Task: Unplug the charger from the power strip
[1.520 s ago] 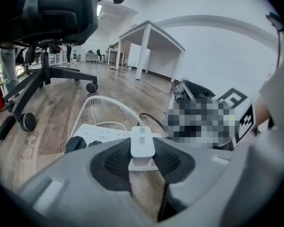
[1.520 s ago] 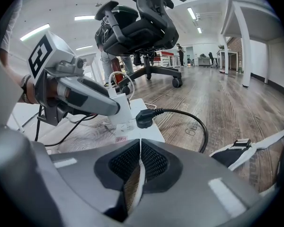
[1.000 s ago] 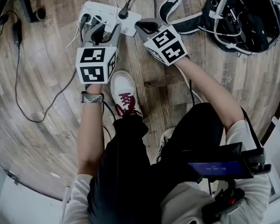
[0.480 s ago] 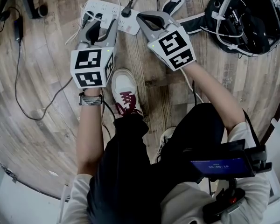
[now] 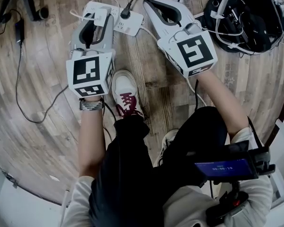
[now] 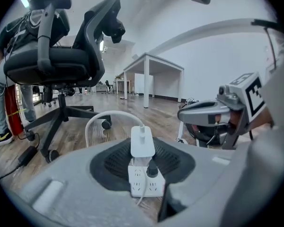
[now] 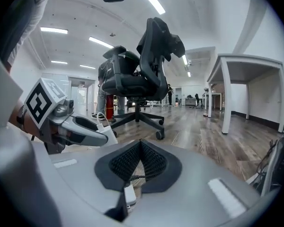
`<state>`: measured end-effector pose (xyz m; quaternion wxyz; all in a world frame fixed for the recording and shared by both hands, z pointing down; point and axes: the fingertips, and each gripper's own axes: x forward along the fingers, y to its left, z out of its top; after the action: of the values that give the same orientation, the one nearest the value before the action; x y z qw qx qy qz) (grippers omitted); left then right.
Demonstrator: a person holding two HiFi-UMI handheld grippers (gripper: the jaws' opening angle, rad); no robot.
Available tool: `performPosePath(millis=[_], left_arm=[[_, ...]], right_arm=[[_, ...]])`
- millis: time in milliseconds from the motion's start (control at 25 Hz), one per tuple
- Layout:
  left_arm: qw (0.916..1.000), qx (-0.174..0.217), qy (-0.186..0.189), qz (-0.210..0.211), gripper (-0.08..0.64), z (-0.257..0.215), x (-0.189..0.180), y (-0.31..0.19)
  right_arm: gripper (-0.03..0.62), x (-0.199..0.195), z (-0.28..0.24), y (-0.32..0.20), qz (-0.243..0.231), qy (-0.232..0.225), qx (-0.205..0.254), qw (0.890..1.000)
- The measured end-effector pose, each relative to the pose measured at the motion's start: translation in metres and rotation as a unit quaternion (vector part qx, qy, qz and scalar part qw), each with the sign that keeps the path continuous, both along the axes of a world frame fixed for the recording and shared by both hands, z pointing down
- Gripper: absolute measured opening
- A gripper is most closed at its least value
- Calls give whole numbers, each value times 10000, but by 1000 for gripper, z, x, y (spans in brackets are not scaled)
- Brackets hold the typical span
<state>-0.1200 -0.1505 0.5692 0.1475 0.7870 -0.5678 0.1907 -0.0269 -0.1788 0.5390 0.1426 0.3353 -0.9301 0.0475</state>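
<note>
Left gripper view shows the left gripper point(image 5: 97, 21) with its jaws apart on either side of the white charger point(image 6: 143, 143), not pressing on it. The charger stands on the power strip point(image 5: 132, 26) on the wooden floor point(image 5: 42, 79), next to a black plug point(image 5: 124, 14). The right gripper point(image 5: 150, 4) is just beside the strip's end, its jaws together at the tips.

Black office chair point(image 7: 156, 51), white table point(image 7: 248, 60), red-laced white sneaker point(image 5: 126, 97), black bag point(image 5: 255, 20) on wood floor point(image 5: 38, 79).
</note>
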Motion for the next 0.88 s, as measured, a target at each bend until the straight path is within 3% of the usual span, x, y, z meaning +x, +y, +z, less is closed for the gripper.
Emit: performPosePath(millis=[200,880], left_arm=[[9997,234,-18,-12,140,-16,1,3],[9995,310,-36,-17,140,-24,-2,7]], right_arm=[[-2,3,-18,0,62,-55,184,9998],[-2,3,-13,3,123,-8,56,9999]])
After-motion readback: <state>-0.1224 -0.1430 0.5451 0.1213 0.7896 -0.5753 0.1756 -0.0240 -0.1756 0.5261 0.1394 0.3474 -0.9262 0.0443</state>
